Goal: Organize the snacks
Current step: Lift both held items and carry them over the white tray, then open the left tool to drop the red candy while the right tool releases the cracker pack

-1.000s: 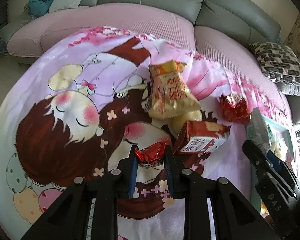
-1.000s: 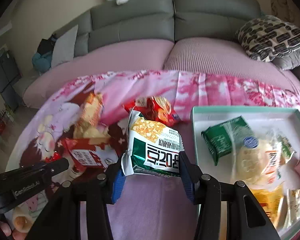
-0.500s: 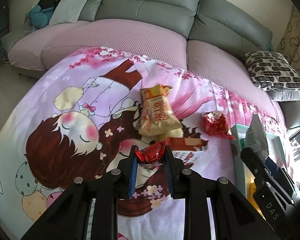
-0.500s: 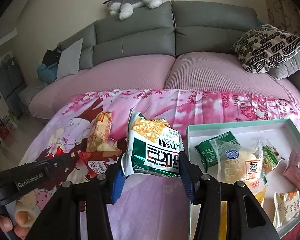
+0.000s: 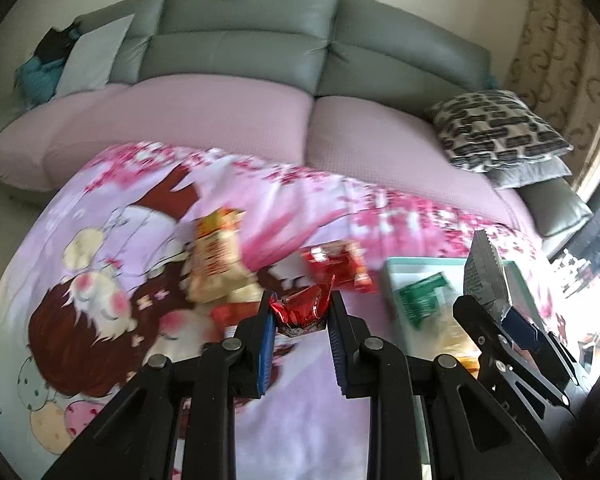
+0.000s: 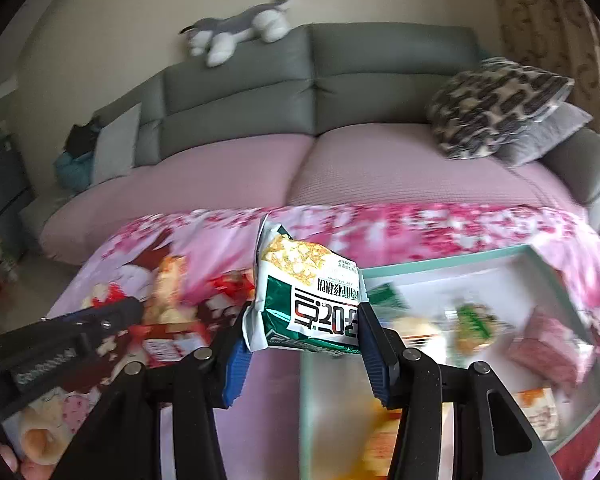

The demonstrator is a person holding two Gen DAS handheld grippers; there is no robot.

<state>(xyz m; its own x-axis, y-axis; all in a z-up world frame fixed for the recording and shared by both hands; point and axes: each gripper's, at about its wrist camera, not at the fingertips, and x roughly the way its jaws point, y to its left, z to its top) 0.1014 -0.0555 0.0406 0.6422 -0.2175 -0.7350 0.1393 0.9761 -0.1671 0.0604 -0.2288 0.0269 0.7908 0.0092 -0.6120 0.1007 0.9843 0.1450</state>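
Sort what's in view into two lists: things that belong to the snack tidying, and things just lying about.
Part of the job:
- red foil snack in the left gripper
- green-and-white packet in the right gripper
- teal tray
- loose yellow packet

Just lying about:
- plush dog
- patterned cushion
- sofa

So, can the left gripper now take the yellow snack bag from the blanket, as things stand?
Probably not yet. The left gripper is shut on a small red foil snack, so its jaws are occupied. The yellow snack bag itself lies uncovered on the blanket, with nothing in the way.
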